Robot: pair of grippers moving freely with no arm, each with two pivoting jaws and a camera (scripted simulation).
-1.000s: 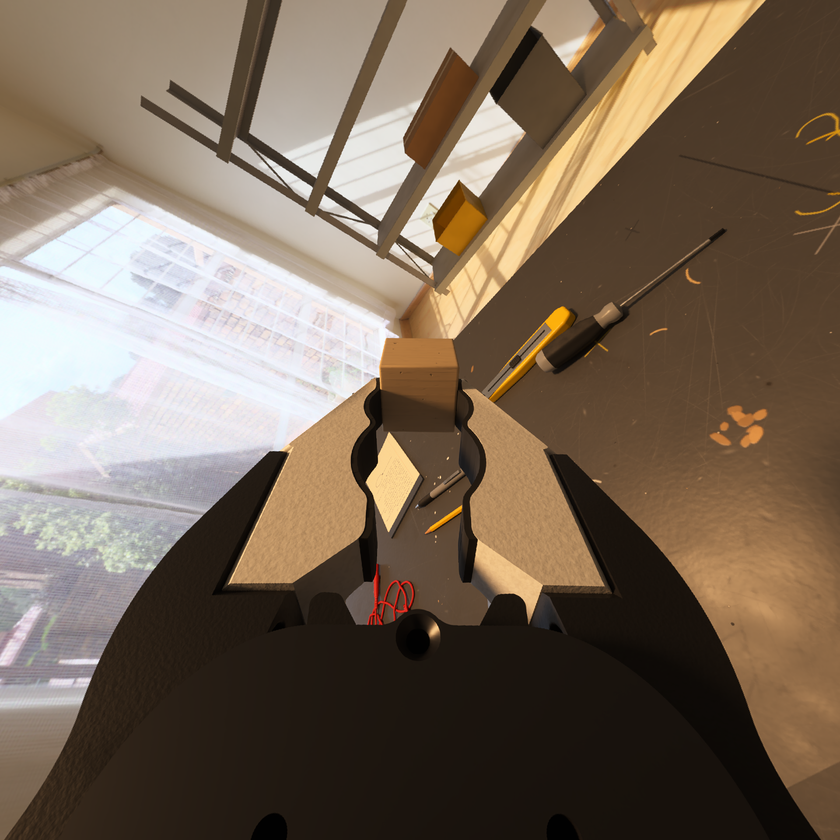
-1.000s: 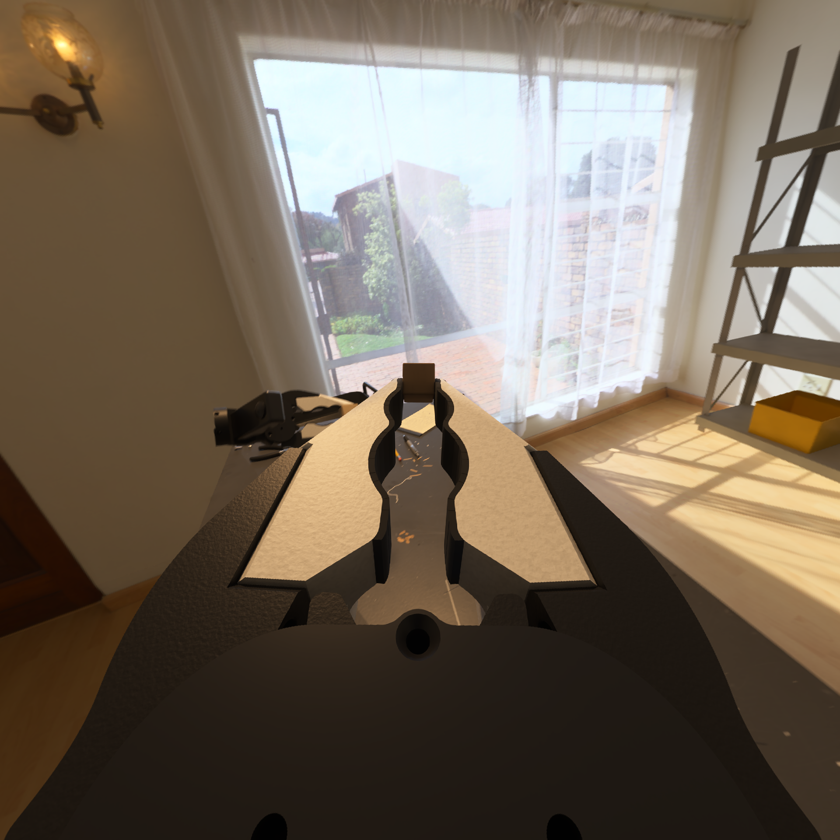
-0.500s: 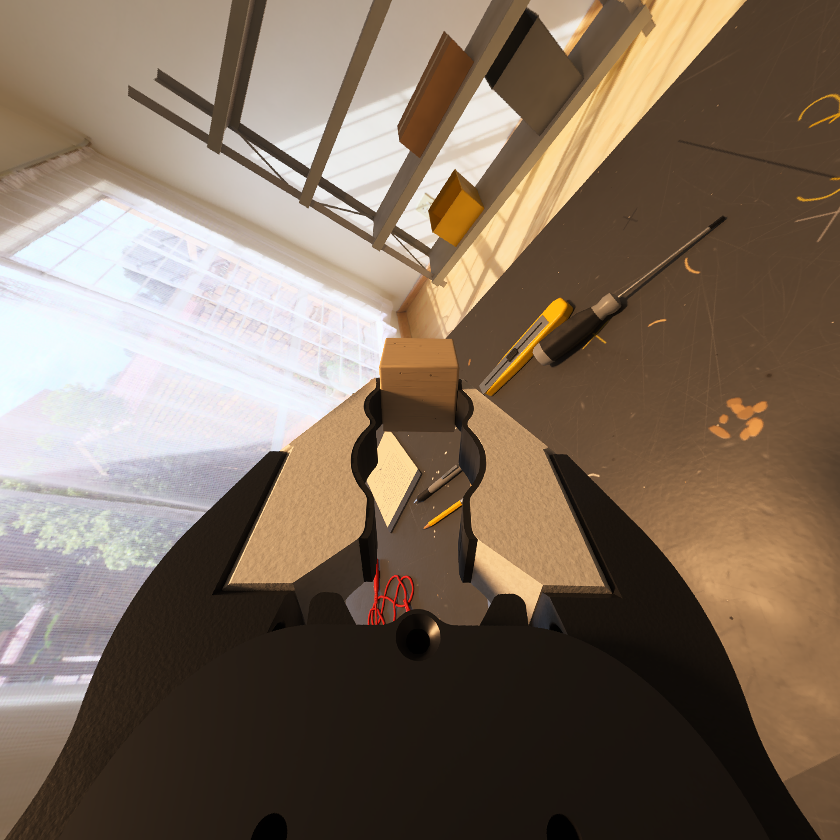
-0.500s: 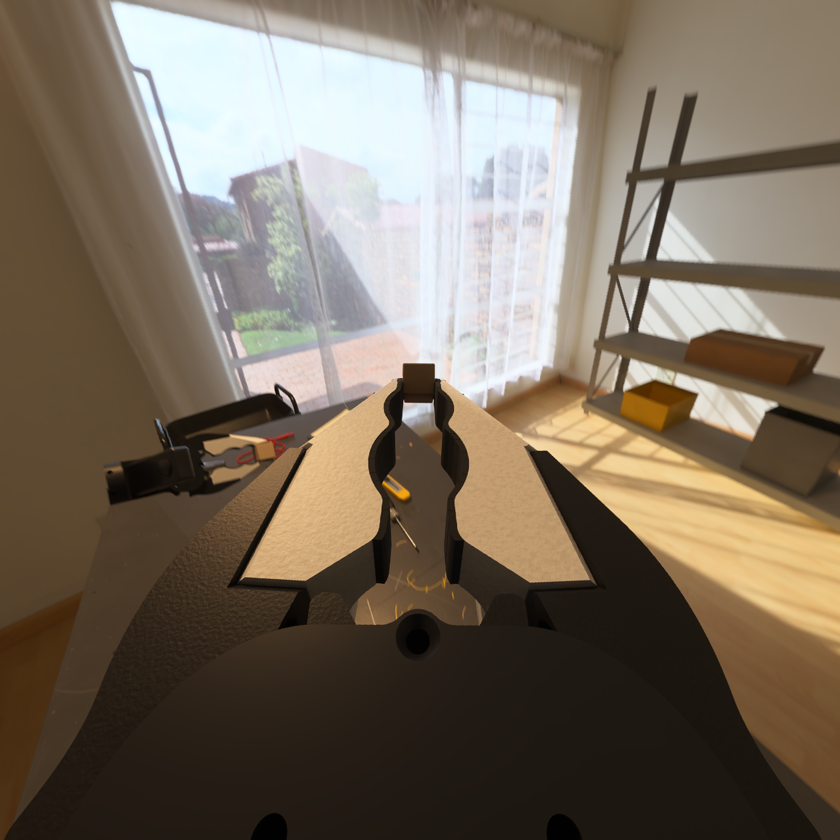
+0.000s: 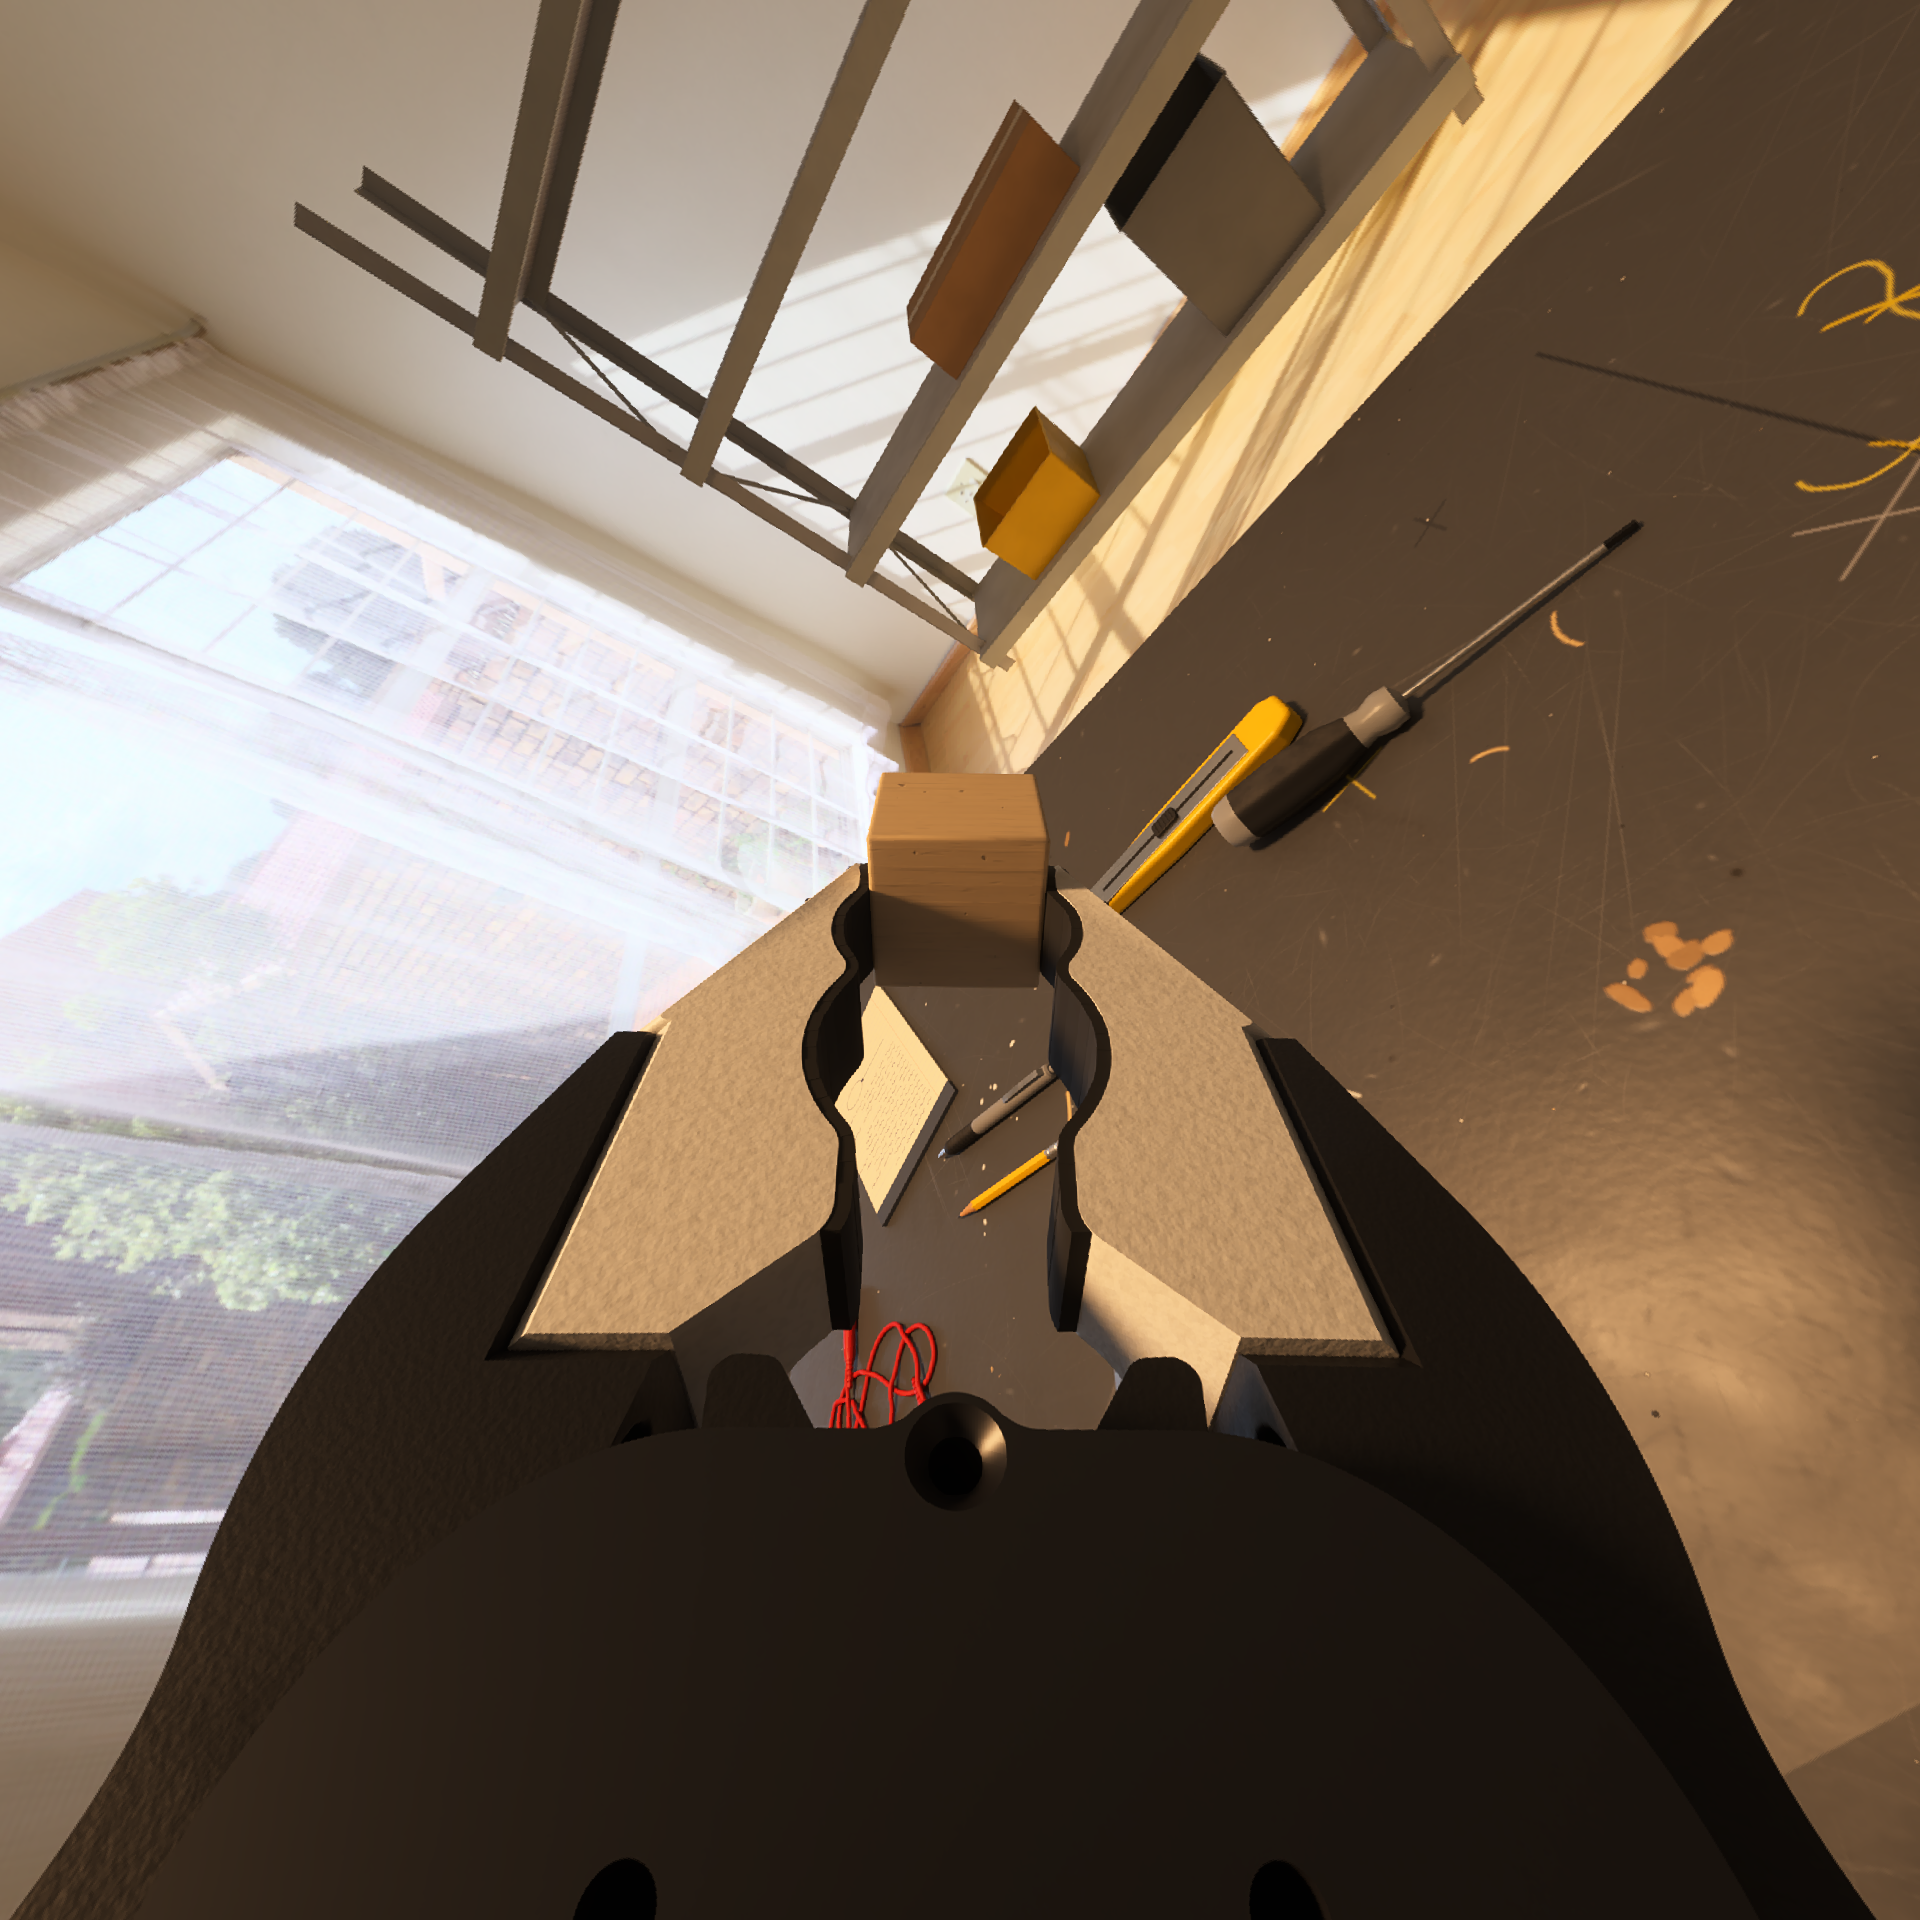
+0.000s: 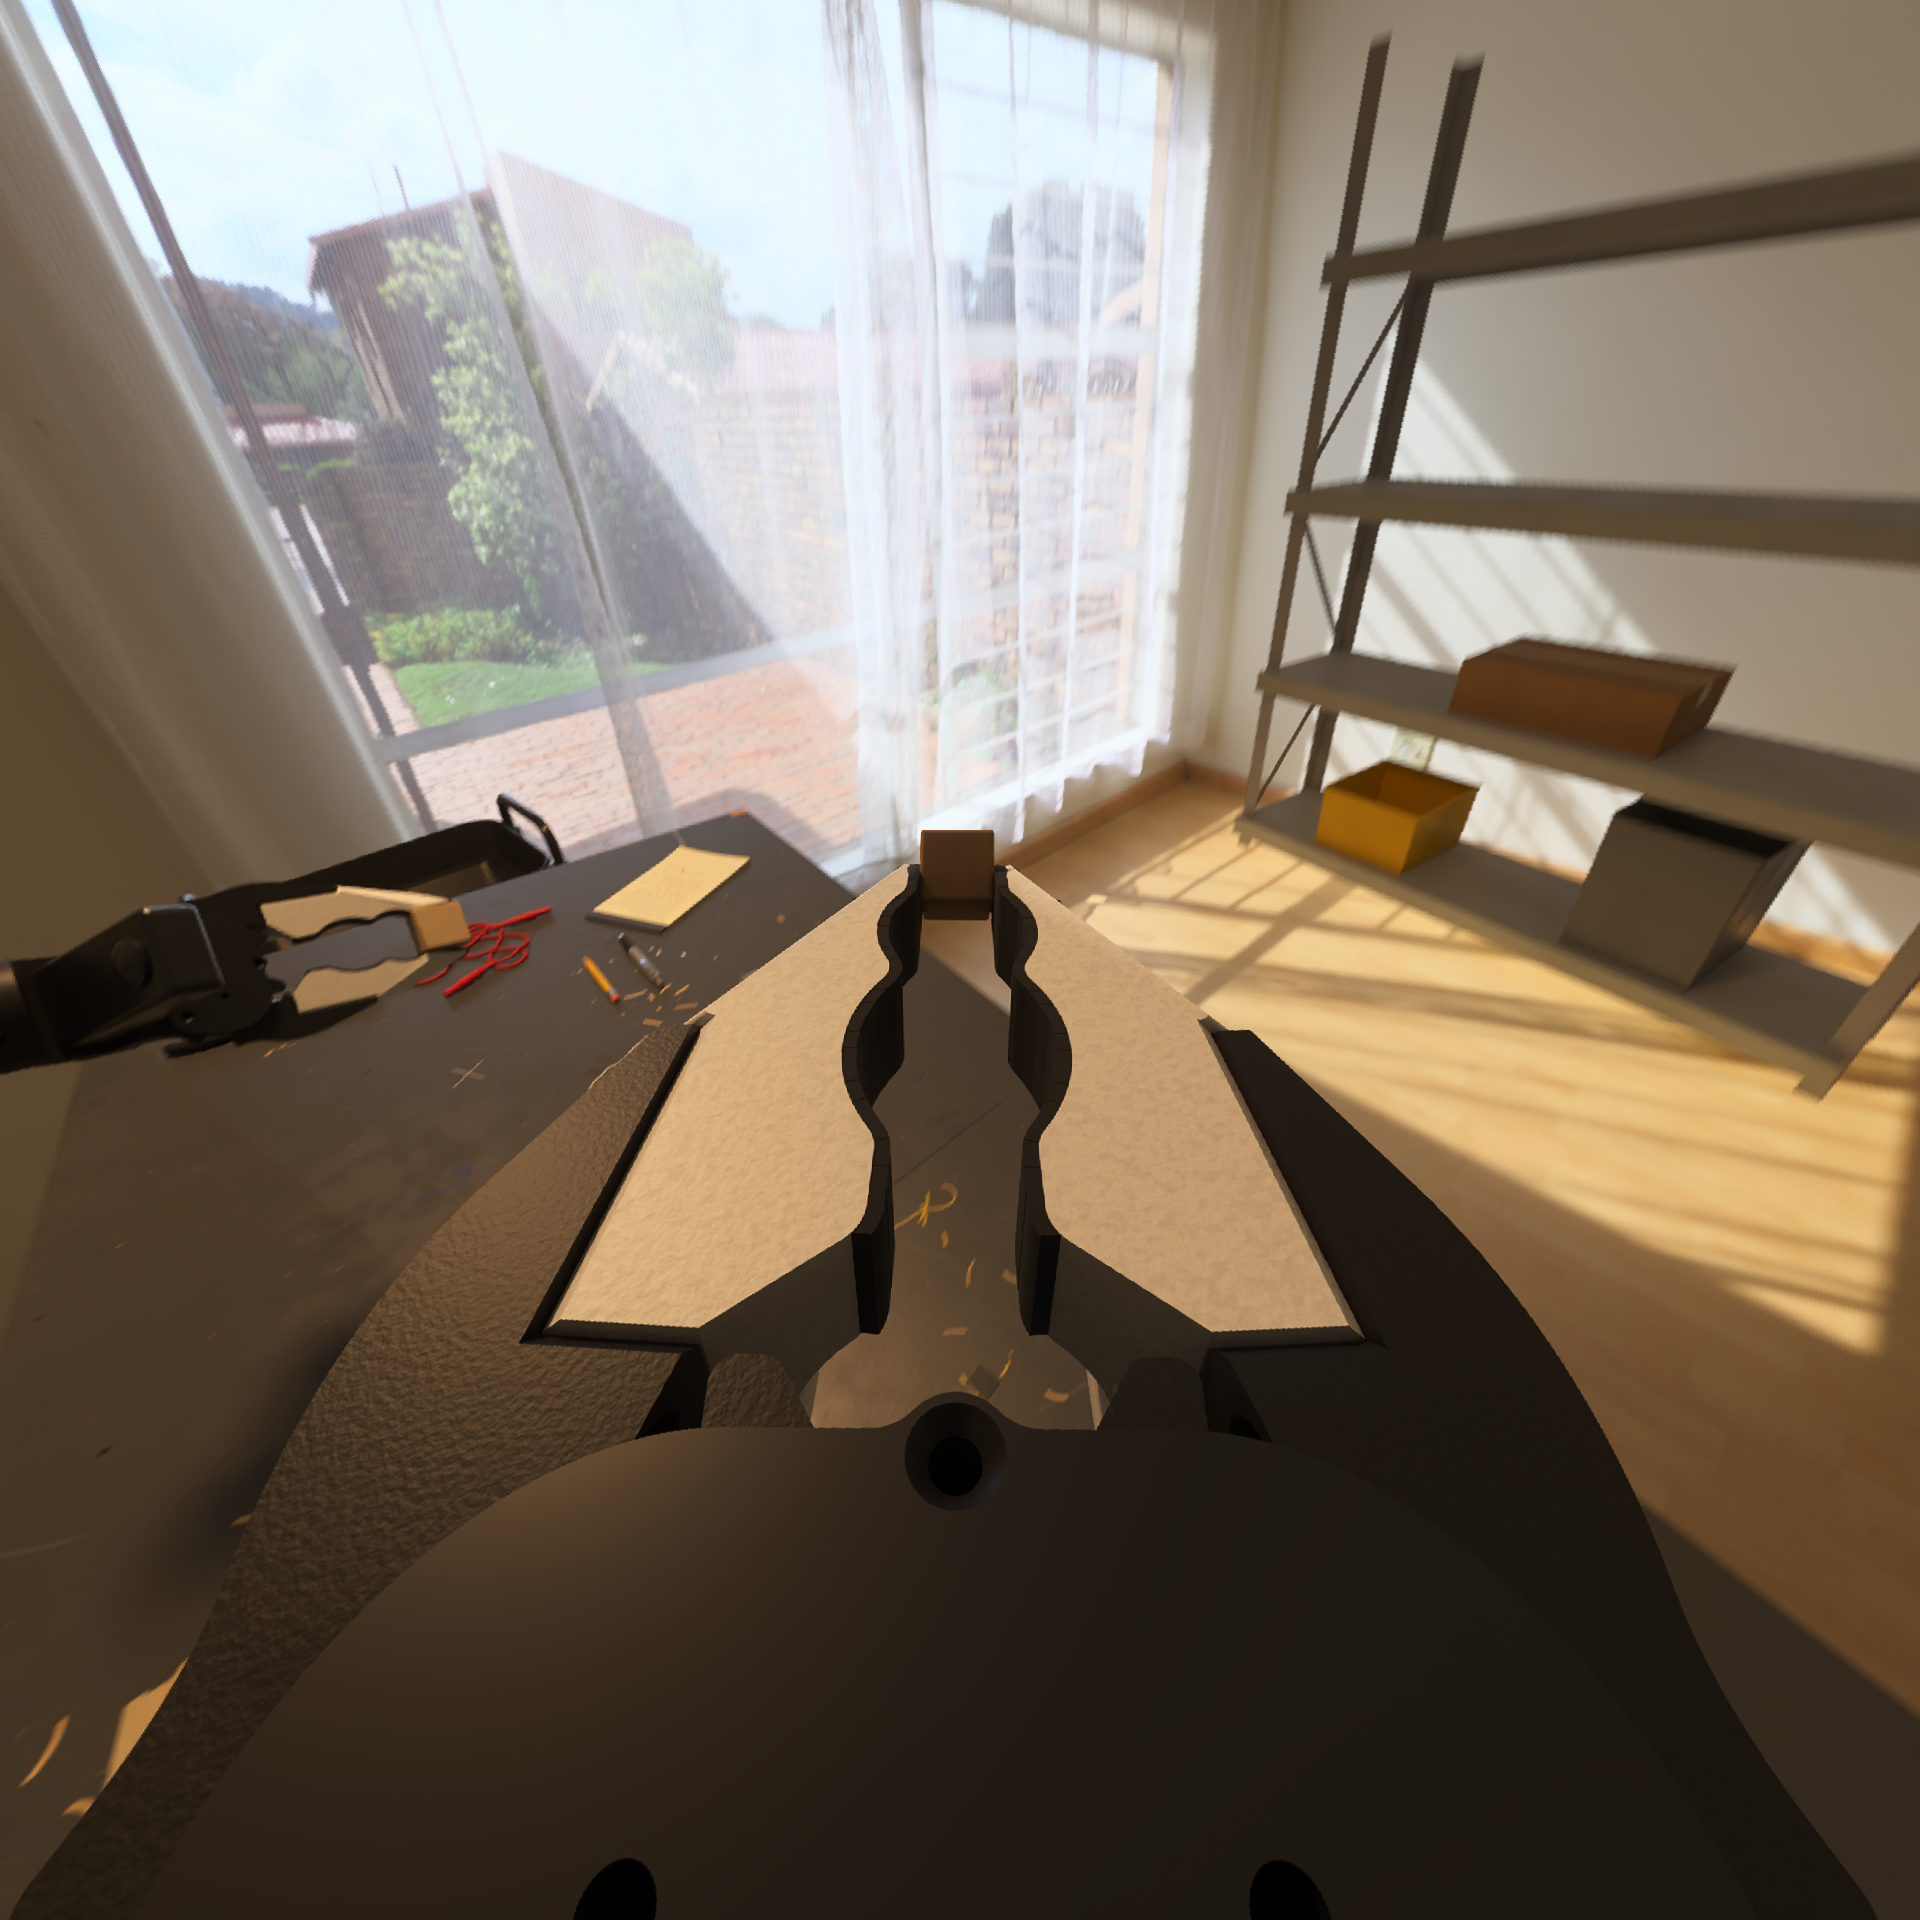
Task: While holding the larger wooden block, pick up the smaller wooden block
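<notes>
Left wrist view, left to right. At 9 o'clock, the curtained window (image 5: 312, 831). At centre, your left tool (image 5: 956, 904) is clamped on the larger block (image 5: 956, 873), which sits only at the very tips of the fingers (image 5: 727, 1122); much of the block stands proud of them. Through the gap below lie a notepad (image 5: 894, 1101), a pen (image 5: 997, 1107), a pencil (image 5: 1008, 1179) and a red cord (image 5: 883, 1371) on the table (image 5: 1558, 1039). At 2 o'clock, a yellow knife (image 5: 1195, 800) lies just beside a screwdriver (image 5: 1382, 717).

Right wrist view, left to right. At 9 o'clock, the left tool (image 6: 416, 935) appears again, rolled on its side above the table (image 6: 260, 1195), with the larger block (image 6: 436, 920) at its tips near the red cord (image 6: 488, 951). At centre, your right tool (image 6: 956, 883) is clamped on the smaller block (image 6: 956, 868), clear of the table and out near its edge, over the wooden floor (image 6: 1455, 1091). At 3 o'clock, a shelf unit (image 6: 1558, 727).

Hazards, as judgements. Both grips are shallow, so a quick swing or twist may lever either block out. A dropped smaller block would probably land on the floor. The sideways roll of the left tool gives the larger block little support from below, so any loosening there would let it slide out. Move slowly; keep both clamped.
</notes>
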